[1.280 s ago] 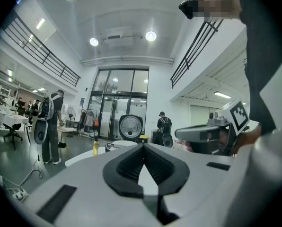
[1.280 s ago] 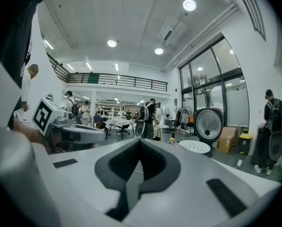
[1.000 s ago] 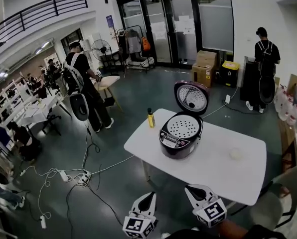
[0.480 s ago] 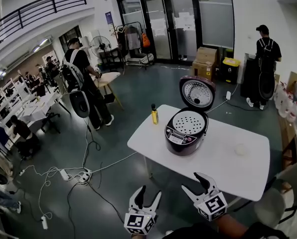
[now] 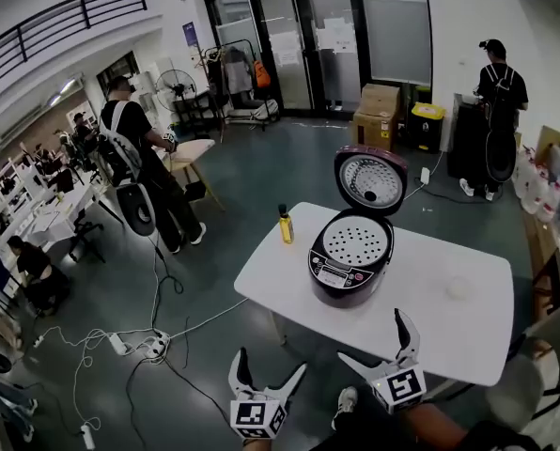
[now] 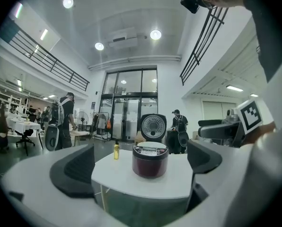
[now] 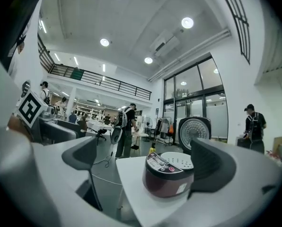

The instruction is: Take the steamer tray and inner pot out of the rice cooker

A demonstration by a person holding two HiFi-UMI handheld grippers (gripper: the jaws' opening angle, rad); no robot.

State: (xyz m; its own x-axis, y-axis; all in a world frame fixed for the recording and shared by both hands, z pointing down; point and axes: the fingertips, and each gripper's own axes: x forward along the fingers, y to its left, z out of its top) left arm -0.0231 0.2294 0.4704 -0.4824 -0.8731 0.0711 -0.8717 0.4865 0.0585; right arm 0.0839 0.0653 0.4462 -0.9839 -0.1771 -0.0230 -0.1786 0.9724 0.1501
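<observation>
Grippers, pair, hand-held. Left gripper (image 5: 269, 369): lower centre of the head view, jaws spread wide and just now opening, nothing between the pads. Right gripper (image 5: 374, 341): just beside it toward lower right, jaws likewise spread and just now opening, also empty. Both point level toward the table (image 5: 449, 322) and stand short of its near edge, probably opened early so that they arrive ready to take hold.

Rice cooker (image 5: 349, 271): centre of frame, on the table's left half, well apart from both grippers. Lid (image 5: 369, 178): swung up and back, which leaves the top free to reach.

Steamer tray (image 5: 354, 241): white, perforated, seated in the cooker's mouth; judged first to come out. Inner pot: not visible, presumably under the tray.

Bottle (image 5: 286, 225): yellow, upright near the table's far left edge, apart from the cooker.

Open room: bare tabletop right of the cooker, suited for setting parts down. Chair (image 5: 534, 365) crowds the lower right corner. Cables (image 5: 120, 341) trail on the floor at lower left, clear of the approach.
</observation>
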